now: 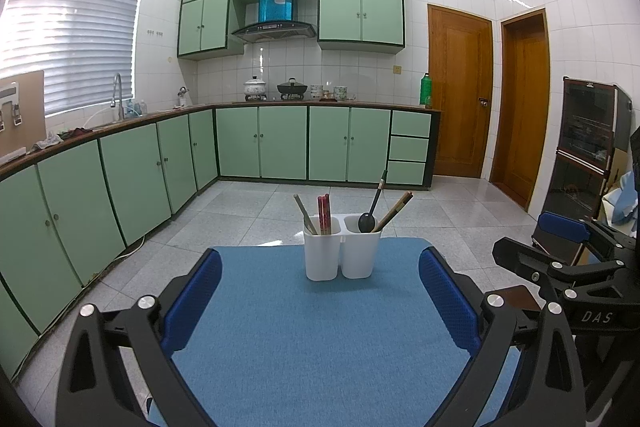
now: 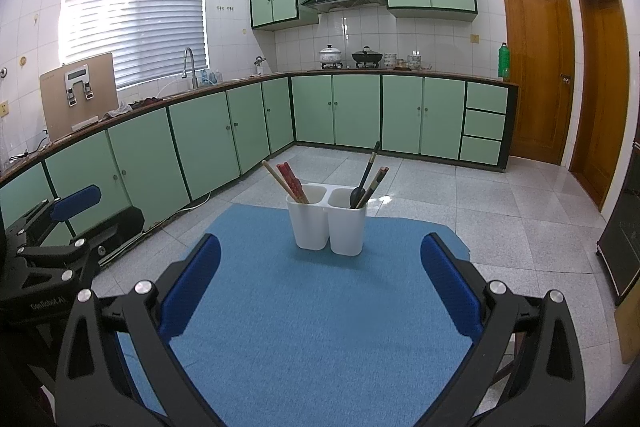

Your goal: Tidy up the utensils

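utensil holder [image 1: 341, 253] ahead, apart from spread jaws

- right tongs [image 2: 320, 263] wide open, nothing between the blue pads
- white two-cup holder [image 2: 326, 221] sits on the blue mat [image 2: 304, 327]
- red chopsticks [image 2: 291, 182] in left cup, black spoon [image 2: 362, 183] in right
- left tongs [image 2: 76, 203] off at the left edge
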### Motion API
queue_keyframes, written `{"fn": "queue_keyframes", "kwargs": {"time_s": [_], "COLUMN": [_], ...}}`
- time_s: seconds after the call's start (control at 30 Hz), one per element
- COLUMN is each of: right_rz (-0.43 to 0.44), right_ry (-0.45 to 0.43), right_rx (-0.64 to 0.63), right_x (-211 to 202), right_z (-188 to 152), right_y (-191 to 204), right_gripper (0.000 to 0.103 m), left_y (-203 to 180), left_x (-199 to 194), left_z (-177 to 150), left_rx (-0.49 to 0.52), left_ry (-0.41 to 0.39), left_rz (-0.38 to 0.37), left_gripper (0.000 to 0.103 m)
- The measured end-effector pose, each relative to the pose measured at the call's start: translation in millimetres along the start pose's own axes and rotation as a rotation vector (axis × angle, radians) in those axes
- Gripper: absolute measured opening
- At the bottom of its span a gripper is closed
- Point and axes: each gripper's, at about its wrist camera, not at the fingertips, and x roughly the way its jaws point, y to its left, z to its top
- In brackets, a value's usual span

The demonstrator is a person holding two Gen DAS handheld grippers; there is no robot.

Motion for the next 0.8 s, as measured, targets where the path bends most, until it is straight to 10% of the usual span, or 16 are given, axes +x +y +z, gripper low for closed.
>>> {"fn": "queue_keyframes", "kwargs": {"time_s": [0.8], "right_rz": [0.003], "right_ry": [0.004], "right_rx": [-0.001], "right_x": [1.8], "right_z": [-4.4], "right_y": [3.9], "right_gripper": [0.097], "left_y": [3.6], "left_x": [0.5], "left_z": [-5.1], "left_rx": [-0.005], "left_ry": [0.006], "left_rz": [0.000], "left_gripper": [0.097]}}
